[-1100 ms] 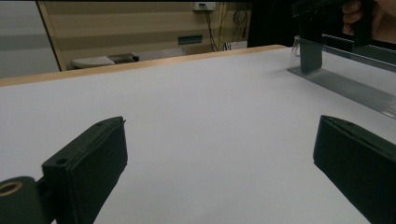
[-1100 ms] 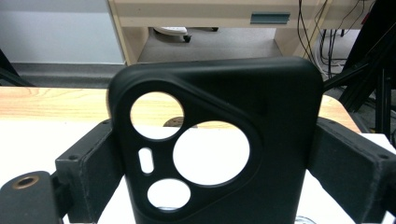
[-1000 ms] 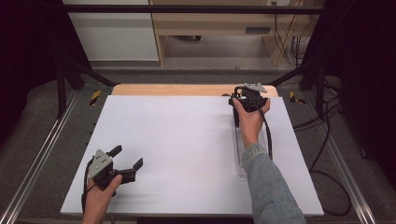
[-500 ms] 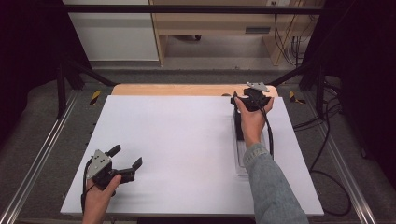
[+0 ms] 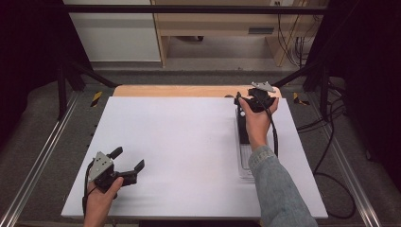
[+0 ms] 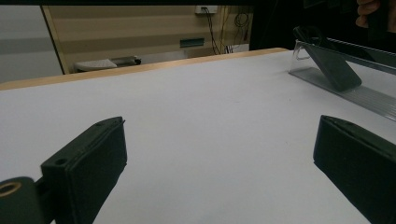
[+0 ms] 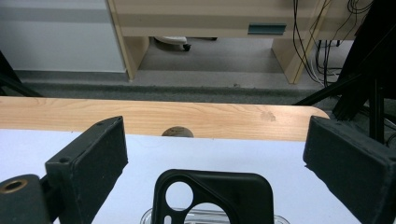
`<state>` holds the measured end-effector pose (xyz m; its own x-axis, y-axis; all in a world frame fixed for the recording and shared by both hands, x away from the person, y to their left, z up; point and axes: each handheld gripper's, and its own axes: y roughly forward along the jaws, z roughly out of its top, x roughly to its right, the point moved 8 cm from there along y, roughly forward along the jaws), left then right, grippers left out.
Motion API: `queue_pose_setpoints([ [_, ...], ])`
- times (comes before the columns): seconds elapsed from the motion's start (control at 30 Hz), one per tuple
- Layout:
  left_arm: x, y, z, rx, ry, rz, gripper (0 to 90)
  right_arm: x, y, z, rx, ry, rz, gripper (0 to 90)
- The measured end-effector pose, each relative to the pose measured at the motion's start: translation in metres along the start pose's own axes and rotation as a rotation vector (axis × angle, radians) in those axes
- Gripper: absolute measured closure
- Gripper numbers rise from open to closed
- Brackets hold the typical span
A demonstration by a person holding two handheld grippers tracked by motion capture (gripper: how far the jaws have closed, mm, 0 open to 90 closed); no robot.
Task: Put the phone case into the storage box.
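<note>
Phone case (image 7: 219, 196), black, leans in a clear stand (image 5: 246, 156) at the desk's (image 5: 179, 142) far right. Right gripper (image 7: 215, 154) hovers above it, jaws wide, holding nothing. Left gripper (image 5: 124, 162) waits open and empty. Next: lower and close on the case's edges.

High view looks down and forward over your white table sheet (image 5: 189, 142). Your left gripper view sits low, sharing black phone case (image 6: 329, 65) with close right gripper view.

phone case (image 7: 219, 193): black | stand (image 5: 247, 163): clear | table (image 5: 189, 142): white; far edge light wood
</note>
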<state>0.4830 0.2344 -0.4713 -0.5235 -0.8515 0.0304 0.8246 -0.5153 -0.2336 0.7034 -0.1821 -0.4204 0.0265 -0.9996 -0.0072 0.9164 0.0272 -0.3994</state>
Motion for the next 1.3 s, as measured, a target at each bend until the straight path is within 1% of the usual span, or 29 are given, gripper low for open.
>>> queue_pose_setpoints([
  [0.2,0.0,0.0,0.0,-0.002,-0.001,-0.001,2.5,-0.001,-0.002,0.001,0.002,-0.003,0.007,6.5],
  [0.47,0.0,0.001,-0.001,-0.002,-0.004,-0.002,2.3,-0.005,-0.005,0.001,0.001,-0.016,0.018,6.1],
  [0.53,0.0,0.001,-0.001,-0.002,-0.005,-0.002,2.3,-0.005,-0.006,0.001,0.002,-0.031,0.009,6.4],
  [0.6,0.001,0.001,-0.001,-0.005,-0.005,-0.004,2.3,-0.006,-0.008,0.001,0.0,-0.034,0.012,6.4],
  [0.97,-0.001,0.0,-0.001,0.003,-0.012,-0.002,2.2,-0.009,-0.03,0.011,0.017,-0.025,0.068,6.3],
  [1.03,-0.002,0.0,0.0,0.005,-0.019,0.004,2.2,-0.01,-0.034,0.012,0.016,-0.024,0.08,6.2],
  [1.17,-0.004,-0.002,0.0,0.01,-0.014,0.014,2.1,-0.013,-0.04,0.014,0.021,-0.024,0.11,6.4],
  [1.3,-0.006,-0.004,-0.001,0.01,-0.015,0.029,2.1,-0.014,-0.043,0.01,0.017,-0.031,0.134,7.0],
])
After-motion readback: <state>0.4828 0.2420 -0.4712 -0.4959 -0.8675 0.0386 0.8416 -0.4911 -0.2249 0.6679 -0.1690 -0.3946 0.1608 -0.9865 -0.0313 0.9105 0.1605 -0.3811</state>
